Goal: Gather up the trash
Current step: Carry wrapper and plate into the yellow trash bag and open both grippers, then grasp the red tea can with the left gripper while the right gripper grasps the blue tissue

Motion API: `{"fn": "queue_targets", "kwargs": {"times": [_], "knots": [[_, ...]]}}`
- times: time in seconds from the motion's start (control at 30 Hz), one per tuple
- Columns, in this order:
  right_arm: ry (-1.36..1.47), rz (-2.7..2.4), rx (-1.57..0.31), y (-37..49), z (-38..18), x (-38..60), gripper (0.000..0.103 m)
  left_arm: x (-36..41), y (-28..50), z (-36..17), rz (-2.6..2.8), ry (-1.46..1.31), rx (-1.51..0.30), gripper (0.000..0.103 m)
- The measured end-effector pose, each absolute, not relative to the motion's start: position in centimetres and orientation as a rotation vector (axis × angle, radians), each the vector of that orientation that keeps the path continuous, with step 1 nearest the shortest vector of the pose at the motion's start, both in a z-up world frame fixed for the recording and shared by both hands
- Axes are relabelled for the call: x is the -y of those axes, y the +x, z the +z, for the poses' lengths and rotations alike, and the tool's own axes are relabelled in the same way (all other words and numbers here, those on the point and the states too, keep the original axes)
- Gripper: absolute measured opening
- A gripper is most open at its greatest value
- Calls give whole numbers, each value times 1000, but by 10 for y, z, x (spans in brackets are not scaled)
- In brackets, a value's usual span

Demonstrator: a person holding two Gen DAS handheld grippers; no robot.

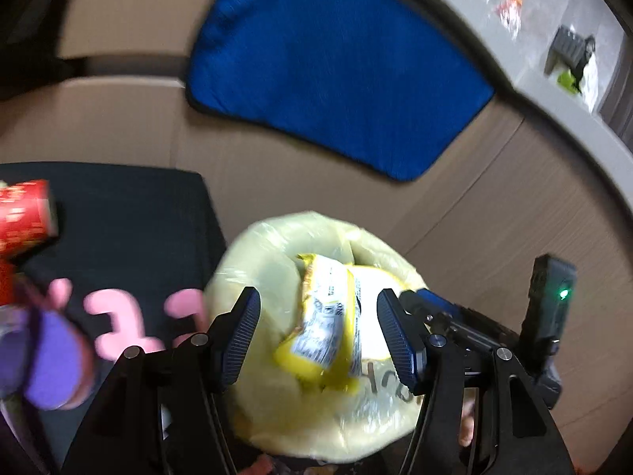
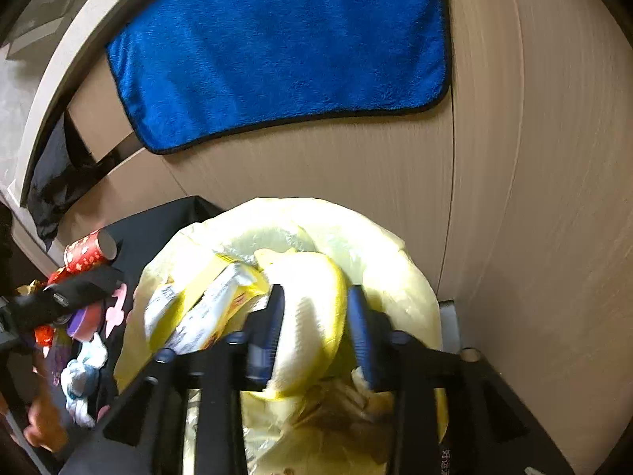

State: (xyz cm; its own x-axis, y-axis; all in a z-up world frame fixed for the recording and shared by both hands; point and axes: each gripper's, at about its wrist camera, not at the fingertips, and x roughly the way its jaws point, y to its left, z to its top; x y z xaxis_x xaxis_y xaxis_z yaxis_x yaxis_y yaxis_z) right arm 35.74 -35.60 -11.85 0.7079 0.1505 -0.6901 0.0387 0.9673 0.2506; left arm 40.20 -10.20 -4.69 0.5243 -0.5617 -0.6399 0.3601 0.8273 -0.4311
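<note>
Trash bag [image 1: 277, 407]: yellow wrapper [image 1: 316, 316] seen inside.
Left gripper [image 1: 318, 336]: held open above it.
Right gripper [image 2: 316, 332]: parted around pale peel [image 2: 306, 332]; contact unclear.

The left hand-held gripper [image 1: 318, 334] hangs open over the yellow-lined bin [image 1: 273, 261], a yellow wrapper [image 1: 320, 316] inside; a red cup [image 1: 23, 213] at nine o'clock.

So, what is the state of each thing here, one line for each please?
Left claw: open, empty, above the bag.
Right claw: open around the pomelo peel, pads not pressing.
Pomelo peel: in the bag.
Yellow wrapper: crumpled, in the bag.
Yellow trash bag: mouth open, partly filled.
Red paper cup: on its side.
Blue towel: spread flat.
</note>
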Motion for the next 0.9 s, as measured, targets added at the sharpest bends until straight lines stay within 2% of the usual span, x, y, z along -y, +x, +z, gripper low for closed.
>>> {"fn": "queue_targets", "kwargs": {"times": [0.17, 0.3, 0.47, 0.57, 0.9], "knots": [[233, 33, -713, 334, -93, 348, 35, 48, 369, -15, -444, -239, -748, 62], [229, 46, -663, 318, -74, 332, 40, -2, 344, -9, -347, -206, -699, 62], [217, 120, -633, 301, -57, 290, 40, -68, 327, -27, -222, -263, -733, 62], [192, 168, -628, 295, -55, 262, 44, -102, 320, -44, -183, -340, -760, 61], [163, 286, -705, 296, -77, 197, 45, -132, 339, -67, -226, -597, -809, 61]]}}
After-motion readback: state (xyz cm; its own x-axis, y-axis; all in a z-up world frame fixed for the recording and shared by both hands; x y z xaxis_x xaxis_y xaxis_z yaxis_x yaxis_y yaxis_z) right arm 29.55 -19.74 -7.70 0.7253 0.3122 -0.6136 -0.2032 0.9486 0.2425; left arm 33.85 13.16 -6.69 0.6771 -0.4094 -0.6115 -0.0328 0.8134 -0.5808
